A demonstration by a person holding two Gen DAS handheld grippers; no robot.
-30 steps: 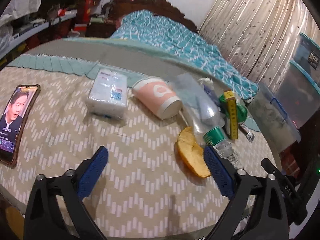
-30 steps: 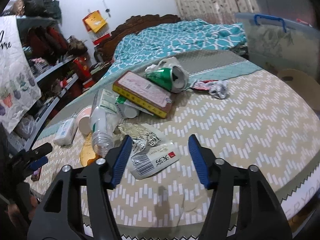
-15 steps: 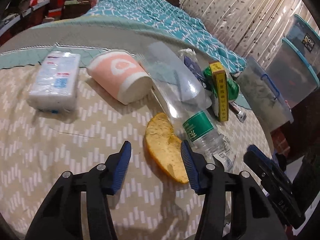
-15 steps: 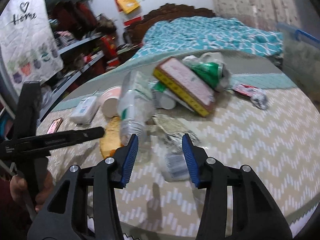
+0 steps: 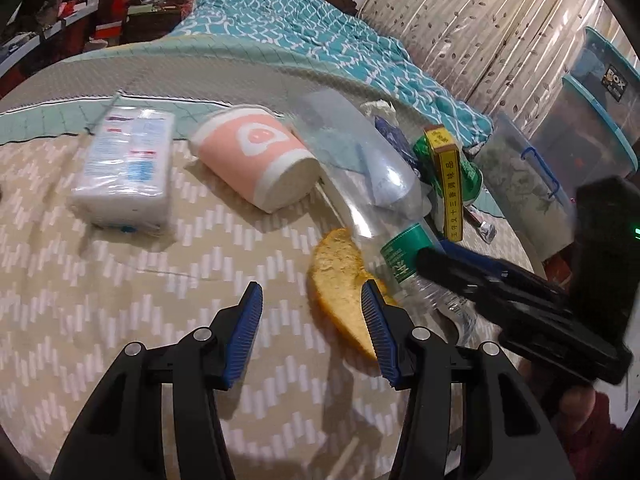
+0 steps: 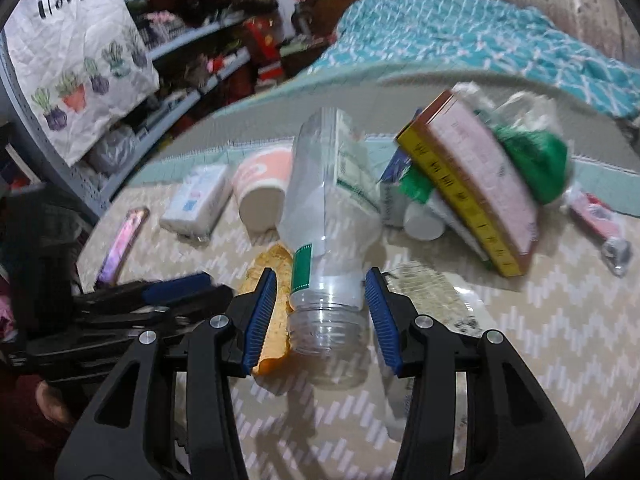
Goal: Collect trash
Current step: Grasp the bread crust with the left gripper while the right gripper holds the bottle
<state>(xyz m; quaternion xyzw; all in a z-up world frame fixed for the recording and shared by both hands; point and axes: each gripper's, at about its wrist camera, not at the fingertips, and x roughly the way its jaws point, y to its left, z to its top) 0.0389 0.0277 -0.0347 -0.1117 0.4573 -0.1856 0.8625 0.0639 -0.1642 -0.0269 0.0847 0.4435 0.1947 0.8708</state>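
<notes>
Closing on the slick, thin-walled plastic bottle point(image 6: 328, 208) could squeeze it out sideways or drag the orange peel point(image 6: 276, 280) that touches it, since the threaded neck is round and hard to pinch. The right gripper point(image 6: 320, 312) stands open and empty, its blue pads bracketing that neck on the tablecloth point(image 6: 540, 340). Beside it, the left gripper point(image 5: 312, 328) is open too, holding nothing, just short of the peel.

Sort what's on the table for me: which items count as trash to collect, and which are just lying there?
Trash to collect:
- clear plastic bottle, neck between the right gripper fingers
- orange peel
- pink paper cup, on its side
- crushed green can
- crumpled wrapper

Just lying about, probably:
- phone
- tissue pack
- yellow-edged box, unclear whether empty
</notes>
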